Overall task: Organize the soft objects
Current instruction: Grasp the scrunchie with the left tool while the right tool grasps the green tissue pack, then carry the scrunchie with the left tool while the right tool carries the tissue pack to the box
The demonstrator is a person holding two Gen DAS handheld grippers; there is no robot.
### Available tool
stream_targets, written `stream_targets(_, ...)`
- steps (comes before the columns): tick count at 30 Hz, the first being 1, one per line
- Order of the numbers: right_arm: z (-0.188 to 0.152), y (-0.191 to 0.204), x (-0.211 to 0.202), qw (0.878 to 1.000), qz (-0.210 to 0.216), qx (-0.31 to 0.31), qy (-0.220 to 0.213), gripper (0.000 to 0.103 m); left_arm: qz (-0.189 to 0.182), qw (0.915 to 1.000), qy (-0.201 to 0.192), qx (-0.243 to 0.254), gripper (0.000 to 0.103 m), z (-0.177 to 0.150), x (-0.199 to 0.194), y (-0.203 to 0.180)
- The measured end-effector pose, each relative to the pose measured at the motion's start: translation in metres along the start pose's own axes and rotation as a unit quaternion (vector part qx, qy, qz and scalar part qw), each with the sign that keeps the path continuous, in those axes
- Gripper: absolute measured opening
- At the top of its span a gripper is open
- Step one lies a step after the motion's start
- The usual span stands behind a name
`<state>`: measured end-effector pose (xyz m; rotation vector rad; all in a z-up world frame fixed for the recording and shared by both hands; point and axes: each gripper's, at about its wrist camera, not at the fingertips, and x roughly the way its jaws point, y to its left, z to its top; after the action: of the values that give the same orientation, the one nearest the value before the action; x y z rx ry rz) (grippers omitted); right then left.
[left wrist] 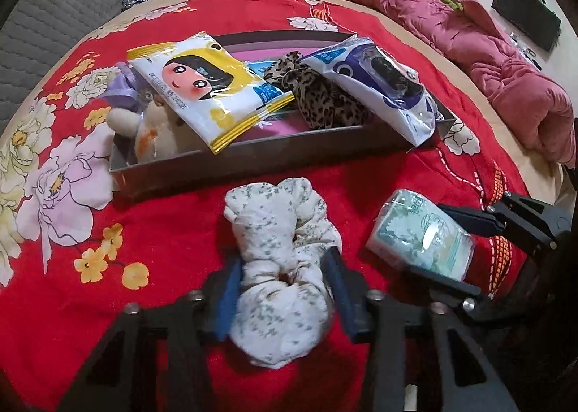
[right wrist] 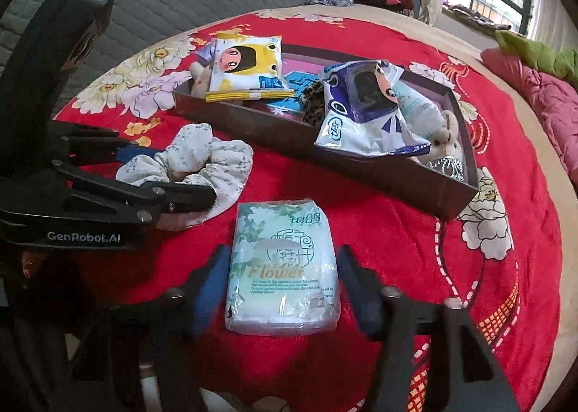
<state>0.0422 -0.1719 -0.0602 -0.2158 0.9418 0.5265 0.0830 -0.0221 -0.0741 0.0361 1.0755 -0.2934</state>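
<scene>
Left gripper (left wrist: 283, 294) straddles a white, grey-speckled scrunchie (left wrist: 278, 260), blue pads seemingly pressing its puffy sides, though contact is hard to confirm. Right gripper (right wrist: 283, 289) stands apart around a pale green tissue pack (right wrist: 283, 267), not touching. Both lie on the red floral blanket (left wrist: 162, 231), near the dark tray (left wrist: 253, 155) holding wipes packs.

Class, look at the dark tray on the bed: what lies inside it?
Inside the tray: a yellow wipes pack, blue-white pack, leopard-print fabric, plush toy. Whatever lies beneath the packs is covered.
</scene>
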Motion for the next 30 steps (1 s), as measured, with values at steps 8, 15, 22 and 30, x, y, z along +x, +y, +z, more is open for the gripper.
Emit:
stream_targets(8,0.004,-0.005,-0.02,0.999,-0.001,0.004,-0.033,0.051,-0.011,0.9998,-0.015,0.006,0.02,0.001,-0.009,-0.003)
stream_targets(15,0.01,-0.017,-0.056,0.994,-0.004,0.027,-0.103,0.051,-0.022,0.9971,-0.072,-0.004,0.019,0.012,-0.041,-0.001)
stream_targets(22,0.023,-0.044,-0.08,0.984,-0.032,0.065,-0.164,0.051,-0.021,0.9926,-0.116,-0.026,0.018,0.032,-0.06,0.011)
stream_targets(30,0.038,-0.079,-0.068,0.979,-0.043,0.11,-0.164,0.051,-0.025,0.9917,-0.122,-0.034,0.018,0.063,-0.041,0.008)
